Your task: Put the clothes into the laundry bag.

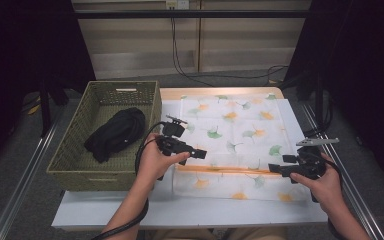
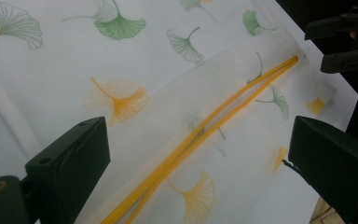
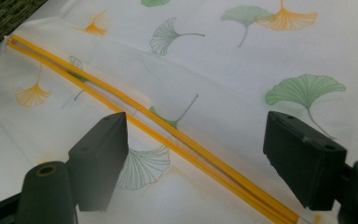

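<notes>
A white translucent bag point(image 1: 235, 135) printed with green and orange ginkgo leaves lies flat on the table, its orange zipper strip point(image 1: 225, 170) running across near the front edge. My left gripper point(image 1: 202, 153) hovers open over the zipper's left end; the zipper point(image 2: 200, 140) passes between its jaws. My right gripper point(image 1: 274, 169) is open above the zipper's right end, and the orange zipper point(image 3: 182, 140) runs diagonally between its jaws. The right gripper point(image 2: 349, 44) also appears at the top right of the left gripper view. Neither holds anything.
A green woven basket point(image 1: 70, 160) stands at the table's left with a black garment point(image 1: 116, 132) inside. The white table point(image 1: 130, 212) ends just in front of the bag. Metal rails run along both sides; cables hang at the back wall.
</notes>
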A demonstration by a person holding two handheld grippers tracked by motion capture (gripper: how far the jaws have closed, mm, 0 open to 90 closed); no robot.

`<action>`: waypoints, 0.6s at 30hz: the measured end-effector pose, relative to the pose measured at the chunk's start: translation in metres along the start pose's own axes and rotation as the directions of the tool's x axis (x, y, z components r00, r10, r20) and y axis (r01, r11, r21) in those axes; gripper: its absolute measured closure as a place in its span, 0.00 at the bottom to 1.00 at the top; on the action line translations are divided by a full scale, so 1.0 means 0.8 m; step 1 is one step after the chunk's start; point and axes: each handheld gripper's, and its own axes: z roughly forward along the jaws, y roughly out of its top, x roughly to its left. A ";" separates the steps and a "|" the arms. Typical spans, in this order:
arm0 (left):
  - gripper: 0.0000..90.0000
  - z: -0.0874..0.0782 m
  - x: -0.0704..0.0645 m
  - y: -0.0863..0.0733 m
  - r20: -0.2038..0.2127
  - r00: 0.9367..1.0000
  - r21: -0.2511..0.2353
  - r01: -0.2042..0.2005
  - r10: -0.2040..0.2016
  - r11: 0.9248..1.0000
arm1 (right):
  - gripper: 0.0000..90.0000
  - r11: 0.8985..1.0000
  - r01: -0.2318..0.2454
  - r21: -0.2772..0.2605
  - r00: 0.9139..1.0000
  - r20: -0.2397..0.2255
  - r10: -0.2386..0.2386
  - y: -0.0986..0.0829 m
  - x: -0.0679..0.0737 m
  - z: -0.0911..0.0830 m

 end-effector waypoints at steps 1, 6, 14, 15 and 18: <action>0.05 -0.001 0.000 0.000 -0.002 1.000 0.010 -0.013 0.013 1.000 | 0.25 1.000 0.013 -0.005 1.000 -0.004 -0.013 0.002 0.002 0.001; 0.03 -0.001 0.000 0.000 0.001 1.000 0.002 0.000 0.000 1.000 | 0.24 1.000 0.019 -0.002 1.000 -0.011 -0.019 0.007 0.007 0.006; 0.03 0.001 0.001 -0.003 0.007 1.000 0.007 0.010 -0.010 1.000 | 0.24 0.998 0.054 0.017 0.998 -0.027 -0.054 0.016 0.020 0.028; 0.03 0.002 0.001 -0.003 0.014 1.000 0.014 0.001 -0.001 1.000 | 0.24 0.998 0.053 0.020 0.998 -0.032 -0.052 0.017 0.021 0.030; 0.03 0.006 -0.002 -0.004 0.024 1.000 0.021 -0.011 0.010 1.000 | 0.22 0.997 0.076 0.013 0.996 -0.041 -0.075 0.020 0.025 0.038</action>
